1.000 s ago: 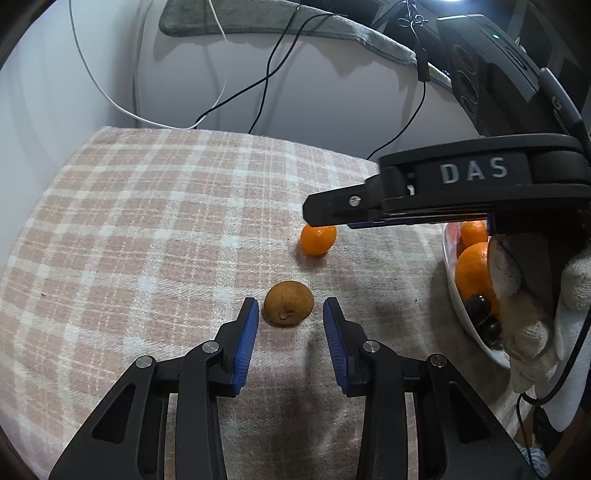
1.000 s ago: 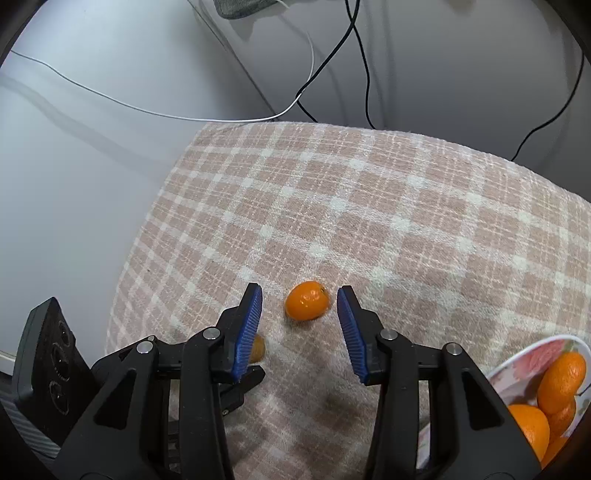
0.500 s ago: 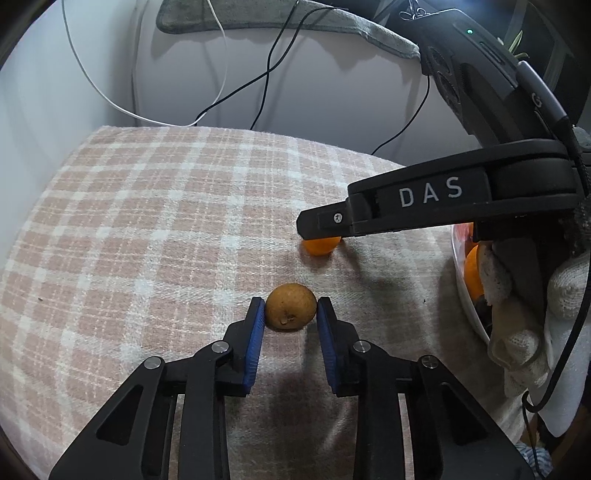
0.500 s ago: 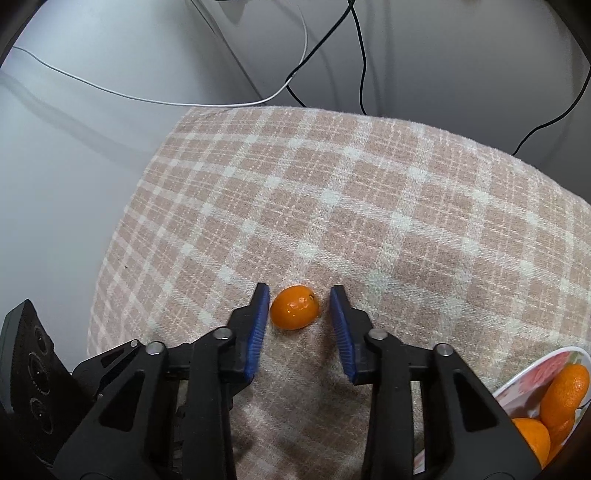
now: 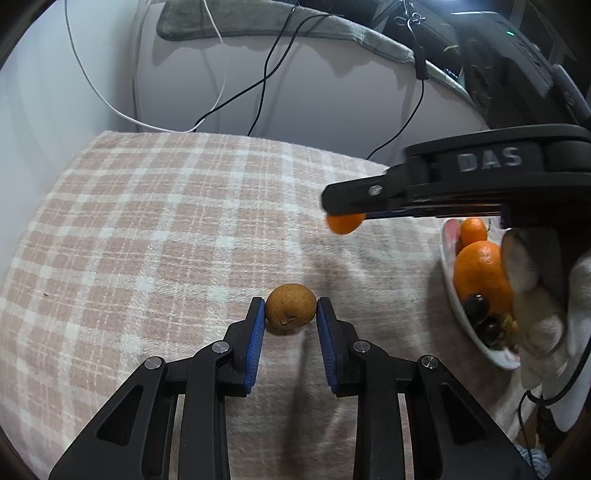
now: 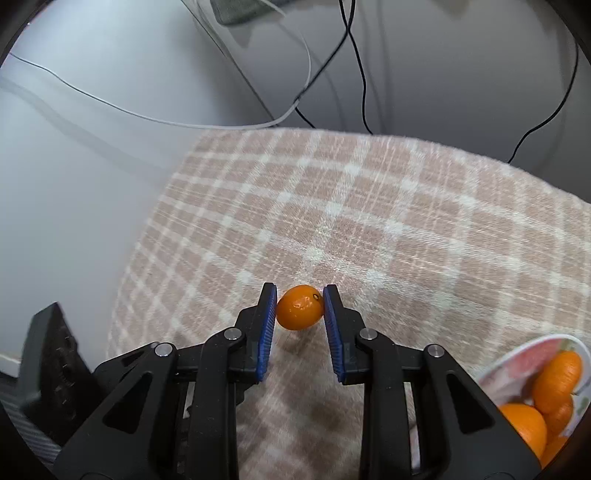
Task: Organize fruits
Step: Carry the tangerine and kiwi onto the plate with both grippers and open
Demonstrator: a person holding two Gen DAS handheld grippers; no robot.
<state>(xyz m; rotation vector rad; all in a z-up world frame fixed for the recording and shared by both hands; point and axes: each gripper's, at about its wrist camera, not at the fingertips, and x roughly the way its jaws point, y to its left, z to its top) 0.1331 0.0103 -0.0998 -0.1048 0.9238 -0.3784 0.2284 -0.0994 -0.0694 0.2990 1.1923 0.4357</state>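
Note:
My left gripper (image 5: 290,309) is shut on a small brown round fruit (image 5: 290,309) at the level of the checked cloth (image 5: 147,229). My right gripper (image 6: 300,306) is shut on a small orange kumquat (image 6: 300,307) and holds it above the cloth; the kumquat also shows in the left wrist view (image 5: 343,223) under the right gripper's black finger. A white plate (image 5: 465,325) with oranges and dark fruits sits at the right; it also shows in the right wrist view (image 6: 517,360).
Black and white cables (image 5: 258,81) hang down the grey wall behind the table. A grey cloth (image 5: 277,22) lies on a ledge above. A gloved hand (image 5: 546,295) holds the right gripper over the plate.
Both grippers closed around their fruits. The right gripper then lifted the kumquat off the cloth and moved right, toward the plate. The left gripper stays low with the brown fruit.

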